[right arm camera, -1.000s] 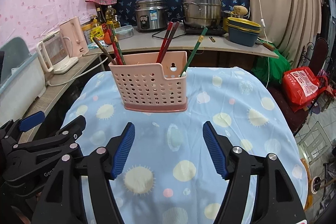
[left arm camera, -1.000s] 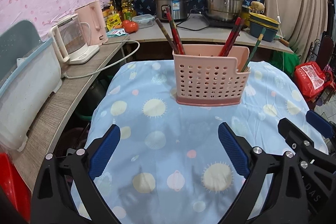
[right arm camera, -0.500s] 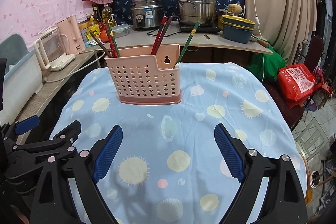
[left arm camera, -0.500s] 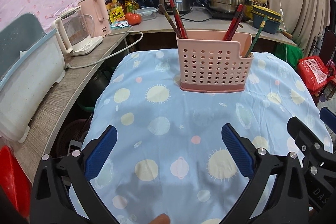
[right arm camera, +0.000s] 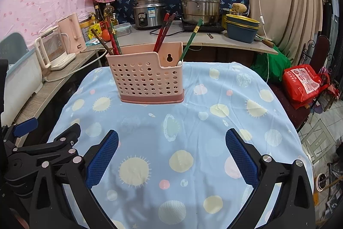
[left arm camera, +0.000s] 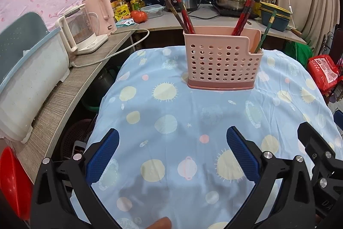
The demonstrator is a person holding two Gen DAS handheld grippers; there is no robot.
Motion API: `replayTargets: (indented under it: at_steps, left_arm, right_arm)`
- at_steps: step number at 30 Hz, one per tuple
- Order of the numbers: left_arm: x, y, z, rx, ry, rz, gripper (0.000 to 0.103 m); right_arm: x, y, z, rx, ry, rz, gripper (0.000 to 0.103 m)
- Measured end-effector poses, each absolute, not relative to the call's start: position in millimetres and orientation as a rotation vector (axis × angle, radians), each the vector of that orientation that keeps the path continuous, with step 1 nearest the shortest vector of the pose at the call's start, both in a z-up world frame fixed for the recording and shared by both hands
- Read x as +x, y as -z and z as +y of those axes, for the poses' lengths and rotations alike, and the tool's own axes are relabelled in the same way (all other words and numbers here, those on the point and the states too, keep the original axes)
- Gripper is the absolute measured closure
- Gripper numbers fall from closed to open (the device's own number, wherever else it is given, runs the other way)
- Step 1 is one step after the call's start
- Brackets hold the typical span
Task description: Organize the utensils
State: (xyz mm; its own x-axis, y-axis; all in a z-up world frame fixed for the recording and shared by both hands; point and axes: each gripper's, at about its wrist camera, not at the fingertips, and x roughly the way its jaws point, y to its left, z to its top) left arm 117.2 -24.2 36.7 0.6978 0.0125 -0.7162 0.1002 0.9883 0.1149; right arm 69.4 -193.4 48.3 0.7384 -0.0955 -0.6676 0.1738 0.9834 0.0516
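Blue planet-print tablecloth point(left arm camera: 175, 100) lying bare before pink holder point(right arm camera: 148, 81); chopsticks point(right arm camera: 163, 31) standing inside. Left gripper point(left arm camera: 171, 151), right gripper point(right arm camera: 171, 151) hovering well short, fingers apart, empty. Task looking finished; next move probably retreating.

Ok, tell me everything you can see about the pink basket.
The basket is pink perforated plastic with a darker pink base band, a stepped front rim lower on its right, and a keyhole hanging slot in the back wall. It stands upright on the blue cloth, far from both grippers. Chopsticks lean in it: dark and red ones at left, red ones mid, a green one at right.
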Motion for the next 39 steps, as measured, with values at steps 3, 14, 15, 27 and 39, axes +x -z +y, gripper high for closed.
replayTargets:
  at_steps: [3, 14, 15, 27, 39]
  left_arm:
    - [118.6, -35.1, -24.8, 0.149, 0.046, 0.806, 0.007]
    - [121.0, -31.8, -22.8, 0.147, 0.038, 0.819, 0.007]
    - [121.5, -31.7, -22.3, 0.145, 0.038, 0.821, 0.007]
    - [118.4, -35.3, -21.5, 0.153, 0.009, 0.789, 0.007]
    - [115.4, -36.6, -20.5, 0.154, -0.001, 0.78, 0.007]
  right_arm:
    - [69.7, -47.2, -193.6, 0.116, 0.148, 0.731, 0.007]
    - [71.2, -43.2, -192.2, 0.113, 0.143, 0.744, 0.007]
    - [71.2, -43.1, -191.9, 0.114, 0.143, 0.744, 0.007]
    - [72.0, -43.1, -190.6, 0.112, 0.14, 0.739, 0.006]
    - [71.0, -43.7, -190.2, 0.11, 0.14, 0.738, 0.006]
